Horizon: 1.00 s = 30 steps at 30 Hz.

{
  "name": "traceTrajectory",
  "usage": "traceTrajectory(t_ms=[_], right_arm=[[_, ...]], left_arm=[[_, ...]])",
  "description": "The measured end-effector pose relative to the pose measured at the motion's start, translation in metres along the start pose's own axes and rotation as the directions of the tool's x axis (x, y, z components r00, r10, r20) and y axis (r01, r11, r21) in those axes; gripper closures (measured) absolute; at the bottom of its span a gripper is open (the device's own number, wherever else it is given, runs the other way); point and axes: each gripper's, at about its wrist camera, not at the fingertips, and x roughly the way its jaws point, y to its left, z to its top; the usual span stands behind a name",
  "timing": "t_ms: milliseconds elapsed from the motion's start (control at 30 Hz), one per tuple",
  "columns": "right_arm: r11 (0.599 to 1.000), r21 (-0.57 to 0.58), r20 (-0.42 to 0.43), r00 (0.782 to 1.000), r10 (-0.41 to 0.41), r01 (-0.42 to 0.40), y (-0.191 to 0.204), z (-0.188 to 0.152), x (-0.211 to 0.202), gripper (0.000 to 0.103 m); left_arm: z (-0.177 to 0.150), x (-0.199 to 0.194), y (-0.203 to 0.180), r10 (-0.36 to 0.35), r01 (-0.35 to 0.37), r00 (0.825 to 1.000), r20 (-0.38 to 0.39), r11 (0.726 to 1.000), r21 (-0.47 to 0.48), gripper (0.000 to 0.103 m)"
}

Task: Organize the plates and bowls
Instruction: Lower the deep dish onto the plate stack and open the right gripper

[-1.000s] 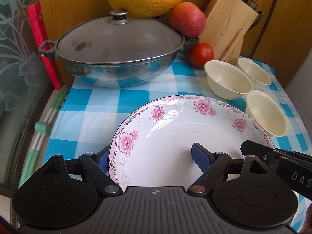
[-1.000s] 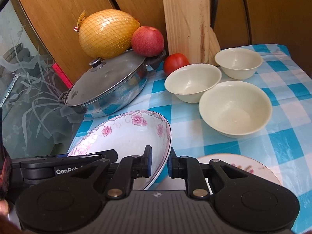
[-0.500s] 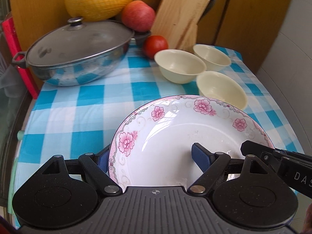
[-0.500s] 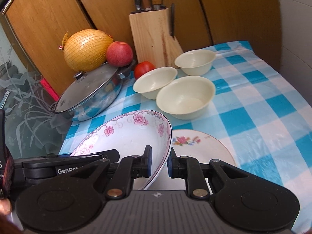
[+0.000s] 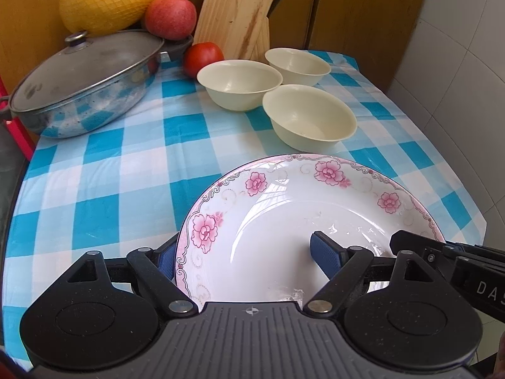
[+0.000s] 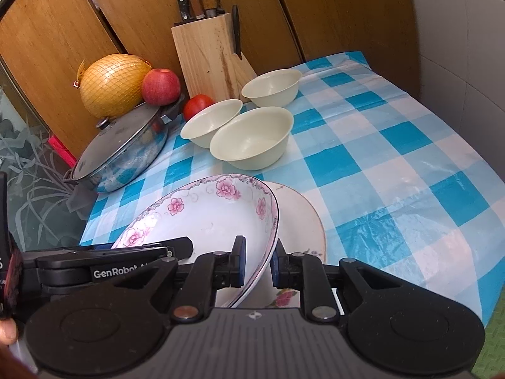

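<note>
A: Left wrist view: the left gripper (image 5: 243,260) stands wide, one blue ribbed pad under the rim of the glossy white floral plate (image 5: 284,221), the other inside its well. Whether the pads press on the plate cannot be told.

B: And in the right wrist view?

A: The right gripper (image 6: 256,263) is clamped on that plate's rim, holding it tilted above a second, flatter floral plate (image 6: 300,218), which is partly hidden beneath it.

B: The bowls?

A: Three matte cream bowls (image 5: 311,117) cluster just beside one another on the checked cloth of the surface (image 6: 394,164), near a tomato (image 5: 203,58) and a wooden knife block (image 6: 211,50).

B: Open room?

A: Bare cloth lies right of the plates, up to the surface's edge. A lidded steel pan (image 5: 85,79) fills the far left, cut off by the frame's edge.
</note>
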Motion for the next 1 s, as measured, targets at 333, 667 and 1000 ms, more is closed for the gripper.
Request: traceTrajectory(t_ms=[333, 667, 1000], right_arm=[[0.999, -0.017, 0.002, 0.999, -0.038, 0.038, -0.01, -0.002, 0.005, 0.086], [0.996, -0.032, 0.029, 0.996, -0.088, 0.088, -0.015, 0.001, 0.005, 0.087], [0.995, 0.015, 0.067, 0.993, -0.099, 0.098, -0.028, 0.01, 0.002, 0.086]], left_arm=[[0.0, 0.013, -0.013, -0.006, 0.007, 1.0, -0.022, 1.0, 0.025, 0.016], [0.001, 0.013, -0.02, 0.02, -0.021, 1.0, 0.006, 0.997, 0.079, 0.023], [0.008, 0.01, -0.009, 0.024, -0.024, 1.0, 0.013, 0.999, 0.041, 0.02]])
